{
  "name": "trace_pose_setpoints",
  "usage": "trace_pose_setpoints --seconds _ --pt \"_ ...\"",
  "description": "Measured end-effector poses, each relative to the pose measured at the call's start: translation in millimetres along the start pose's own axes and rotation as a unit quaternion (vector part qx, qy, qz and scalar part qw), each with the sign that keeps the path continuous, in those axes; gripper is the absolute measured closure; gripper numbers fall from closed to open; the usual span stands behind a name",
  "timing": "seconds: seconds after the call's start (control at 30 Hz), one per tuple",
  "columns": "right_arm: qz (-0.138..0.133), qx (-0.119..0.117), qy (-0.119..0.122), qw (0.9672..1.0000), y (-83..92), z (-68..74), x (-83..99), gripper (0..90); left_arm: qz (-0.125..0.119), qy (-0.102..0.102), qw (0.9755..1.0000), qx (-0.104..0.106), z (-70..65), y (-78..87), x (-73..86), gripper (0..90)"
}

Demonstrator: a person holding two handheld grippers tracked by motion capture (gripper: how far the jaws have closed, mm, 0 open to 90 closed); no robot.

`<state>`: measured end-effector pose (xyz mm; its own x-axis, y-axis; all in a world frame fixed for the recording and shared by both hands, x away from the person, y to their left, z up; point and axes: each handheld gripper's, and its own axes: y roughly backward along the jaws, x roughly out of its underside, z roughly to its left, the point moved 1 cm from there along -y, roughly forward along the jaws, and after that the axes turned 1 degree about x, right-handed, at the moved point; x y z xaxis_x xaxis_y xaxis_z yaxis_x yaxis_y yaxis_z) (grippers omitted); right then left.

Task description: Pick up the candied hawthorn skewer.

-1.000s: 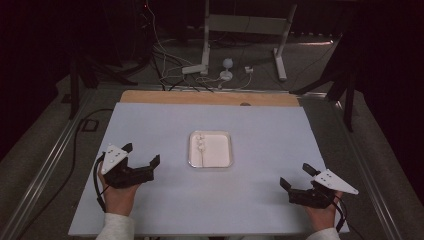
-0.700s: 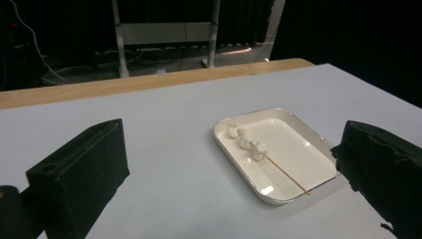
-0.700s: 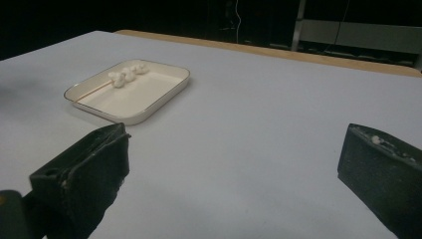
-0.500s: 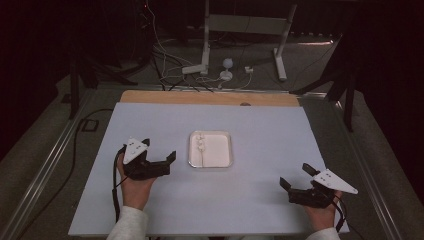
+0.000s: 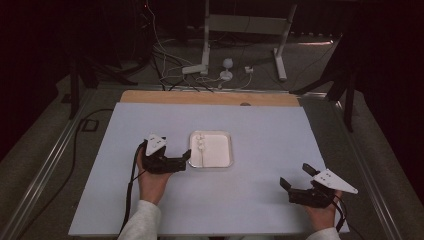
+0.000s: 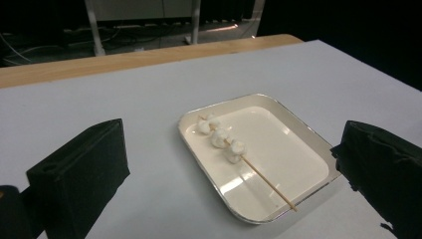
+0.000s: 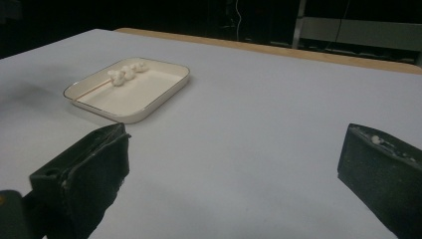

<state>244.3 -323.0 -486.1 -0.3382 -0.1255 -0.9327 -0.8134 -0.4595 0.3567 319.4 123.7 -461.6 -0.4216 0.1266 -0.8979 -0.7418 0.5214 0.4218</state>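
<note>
A shallow cream tray lies mid-table. In it rests a wooden skewer with three white marshmallow pieces threaded near its far end, along the tray's left side. My left gripper is open right at the tray's left edge, its jaws wide apart and nothing between them but the tray ahead. My right gripper is open near the front right of the table, well away from the tray, holding nothing.
The table has a pale blue-grey top with a wooden strip along its far edge. Beyond it, cables and white stand legs lie on the floor. Metal rails run along both sides.
My left gripper has moved forward and to the right, from the table's left front up to the tray's left edge. The right gripper has stayed where it was.
</note>
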Motion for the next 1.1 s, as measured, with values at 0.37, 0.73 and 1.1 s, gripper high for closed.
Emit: trace_pose_setpoints --seconds 0.37,0.73,1.1 --pt "0.001 -0.001 0.001 1.0000 -0.7 -0.2 0.4 0.0 0.027 -0.005 0.9996 0.011 -11.1 -25.3 2.6 0.6" --pt "0.003 0.000 -0.001 1.0000 -0.9 -0.7 0.7 0.0 0.062 -0.009 0.9978 0.019 -20.0 -48.7 9.4 0.6" --pt "0.002 0.000 -0.002 1.0000 -0.5 -1.7 0.8 0.0 0.132 0.006 0.9906 0.034 -29.8 -75.7 21.1 1.4"
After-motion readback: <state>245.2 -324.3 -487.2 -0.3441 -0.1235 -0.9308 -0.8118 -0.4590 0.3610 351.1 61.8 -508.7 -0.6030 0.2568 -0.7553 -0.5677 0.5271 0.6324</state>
